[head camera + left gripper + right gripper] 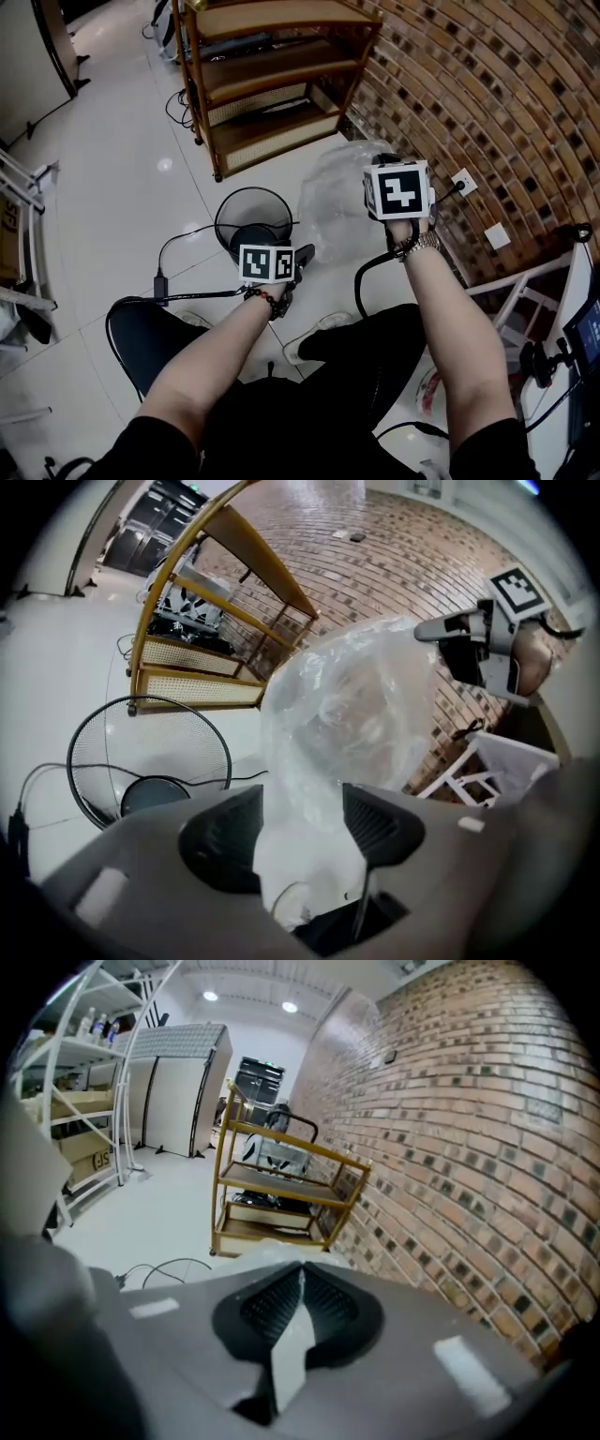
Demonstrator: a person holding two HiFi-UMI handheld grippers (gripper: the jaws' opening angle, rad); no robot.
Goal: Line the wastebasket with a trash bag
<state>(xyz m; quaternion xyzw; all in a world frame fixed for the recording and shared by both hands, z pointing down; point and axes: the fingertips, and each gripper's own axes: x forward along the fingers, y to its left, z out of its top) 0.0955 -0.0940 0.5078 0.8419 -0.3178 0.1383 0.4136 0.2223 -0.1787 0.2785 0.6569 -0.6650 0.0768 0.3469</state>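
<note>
Closest in, the person's bare forearms (202, 366) reach forward over dark-trousered legs (375, 356) in the head view. The left gripper (298, 259) sits low near the centre. In its own view its two dark pads (380, 827) stand a little apart, with a thick bunch of the clear, crinkled plastic trash bag (347, 705) squeezed between them. The right gripper (388, 161) is held higher, at about 2 o'clock from the left one. Its jaws are pressed together, pinching a thin white strip of the same bag. The bag balloons in the air between the two grippers, its bulk at 12 to 1 o'clock from the left gripper.

Just beyond the left gripper, at its 11 o'clock, the round black wire-mesh wastebasket (253, 211) stands upright on the glossy white tiled floor (122, 169). It is unlined, and the bag hangs at its 3 o'clock, beside it and not in it. A black cable (178, 246) loops on the floor at the basket's 8 o'clock.

Farther off, at 12 o'clock, stands a wooden shelf unit with cane panels (272, 84). A red-brown brick wall (487, 94) runs along at 1 to 3 o'clock, carrying two white sockets (463, 180).
</note>
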